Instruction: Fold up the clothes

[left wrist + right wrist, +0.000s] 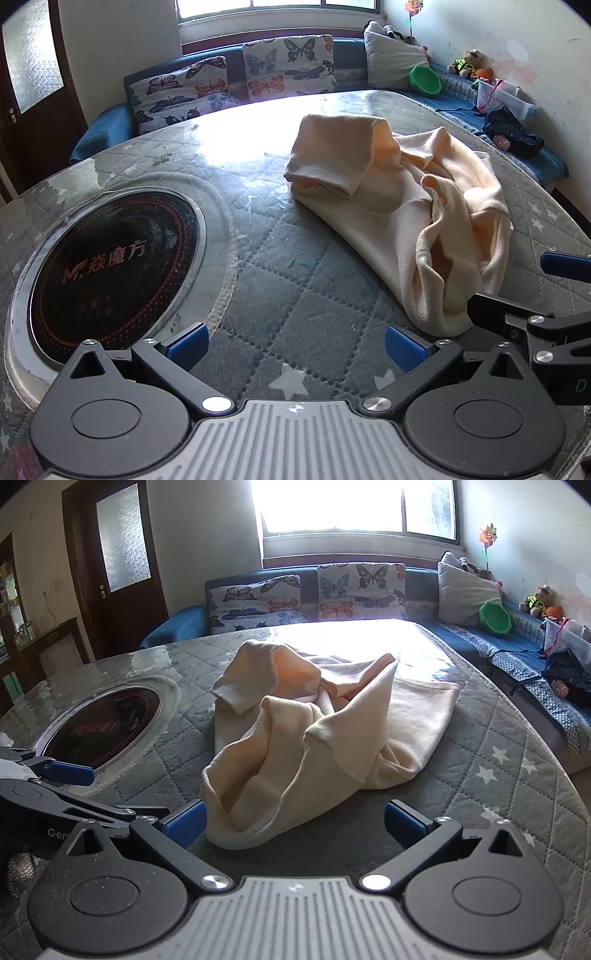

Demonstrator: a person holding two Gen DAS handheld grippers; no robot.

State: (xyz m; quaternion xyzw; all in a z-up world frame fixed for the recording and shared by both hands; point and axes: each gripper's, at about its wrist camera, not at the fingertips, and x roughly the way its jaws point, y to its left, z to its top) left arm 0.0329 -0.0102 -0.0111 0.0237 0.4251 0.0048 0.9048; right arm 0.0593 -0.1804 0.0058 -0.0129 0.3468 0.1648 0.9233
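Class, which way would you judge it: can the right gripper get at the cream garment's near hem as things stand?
Probably yes. The right gripper is open, the cream garment lies crumpled straight ahead, and nothing sits between the fingers and its near hem.

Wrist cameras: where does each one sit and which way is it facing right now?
Left wrist: sits behind the open left gripper, looking across the table to the cooktop, garment on its right; right gripper at its right edge.
Right wrist: sits behind the open right gripper, facing the garment; left gripper at its left edge.
Shared: garment, cooktop, sofa.
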